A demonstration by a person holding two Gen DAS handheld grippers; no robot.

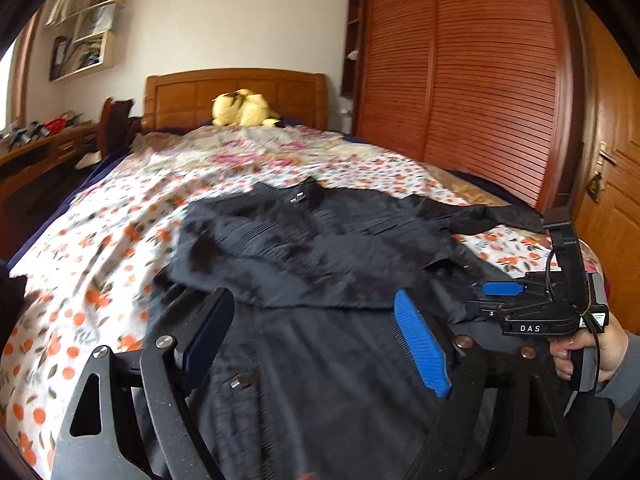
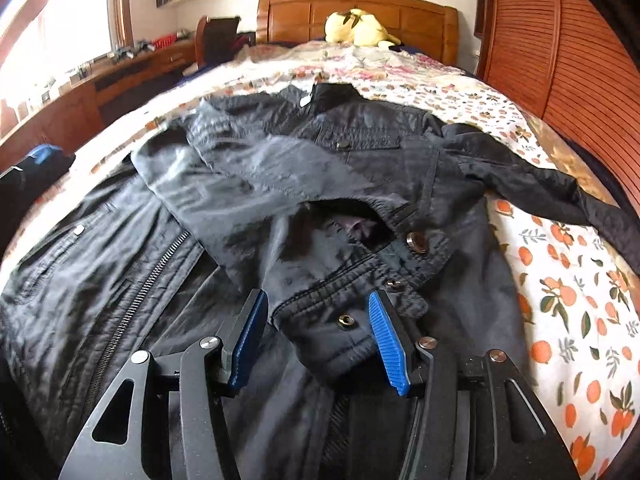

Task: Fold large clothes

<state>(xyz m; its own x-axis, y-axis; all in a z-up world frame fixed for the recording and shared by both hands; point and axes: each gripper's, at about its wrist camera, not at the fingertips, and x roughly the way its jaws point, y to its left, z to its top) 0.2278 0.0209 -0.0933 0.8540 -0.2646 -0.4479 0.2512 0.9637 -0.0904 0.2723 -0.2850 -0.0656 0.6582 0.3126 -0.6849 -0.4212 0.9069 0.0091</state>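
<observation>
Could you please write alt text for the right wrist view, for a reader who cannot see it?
A dark jacket lies spread on a floral bedspread, one sleeve trailing right. The right gripper hovers over its hem, jaws open. A yellow plush toy sits by the headboard.

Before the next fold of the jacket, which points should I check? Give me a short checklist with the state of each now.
1. Left gripper open: ok, nothing between its pads.
2. Right gripper open: ok, its jaws stand either side of a cuff, not closed on it.
3. Jacket lies on the bed: ok.
4. One sleeve folded across the front: ok.
5. Other sleeve folded in: not ok, it stretches out over the bedspread.
6. Front zipper closed: cannot tell.
</observation>
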